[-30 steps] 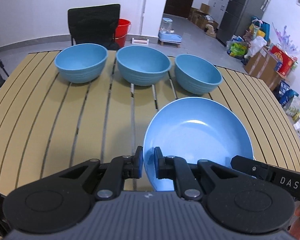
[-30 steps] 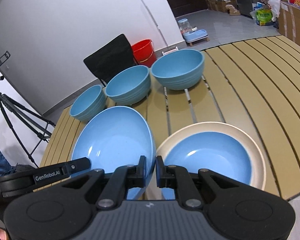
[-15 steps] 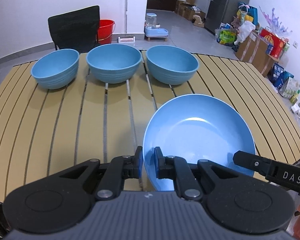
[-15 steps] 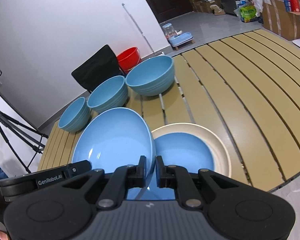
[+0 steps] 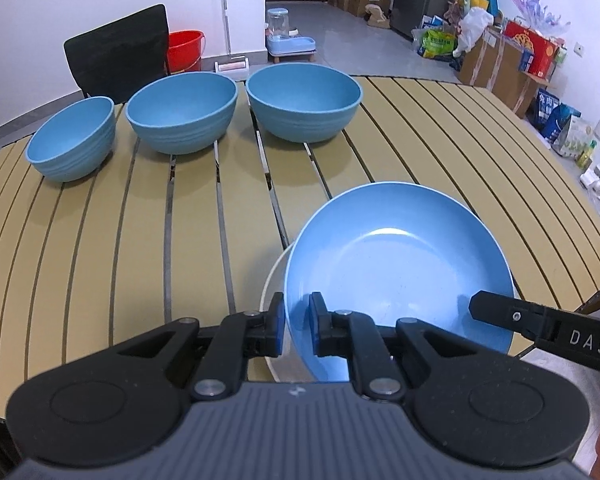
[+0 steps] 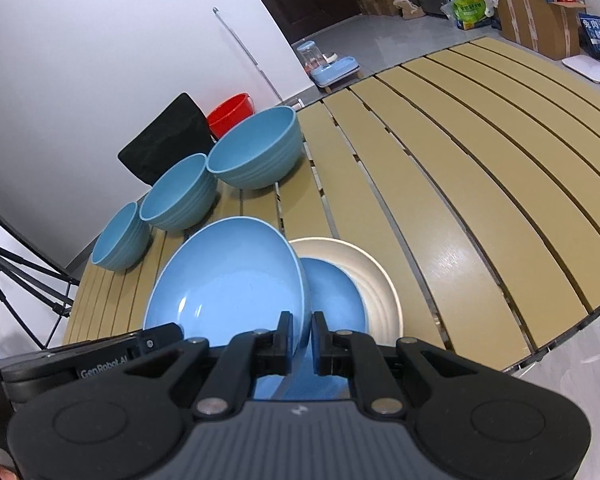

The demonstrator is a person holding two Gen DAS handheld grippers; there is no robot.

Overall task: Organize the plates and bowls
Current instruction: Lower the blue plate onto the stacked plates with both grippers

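Both grippers hold one blue plate (image 5: 396, 276) by opposite rims; it also shows in the right wrist view (image 6: 228, 280). My left gripper (image 5: 296, 328) is shut on its left rim, my right gripper (image 6: 300, 340) on its right rim. The plate hangs tilted just above a cream plate (image 6: 376, 280) with a smaller blue plate (image 6: 332, 300) on it. A sliver of the cream plate (image 5: 270, 292) shows in the left wrist view. Three blue bowls (image 5: 304, 100) (image 5: 182, 110) (image 5: 72, 142) stand in a row at the table's far side.
The slatted tan table (image 5: 120, 240) extends wide to the right (image 6: 480, 160). A black chair (image 5: 118, 52) and a red bucket (image 5: 184, 50) stand behind the bowls. A tripod (image 6: 16, 280) stands left of the table. Boxes and bags line the far right floor.
Both grippers have carried the blue plate to the right and down over the cream plate stack. The bowls now lie further left in both views.
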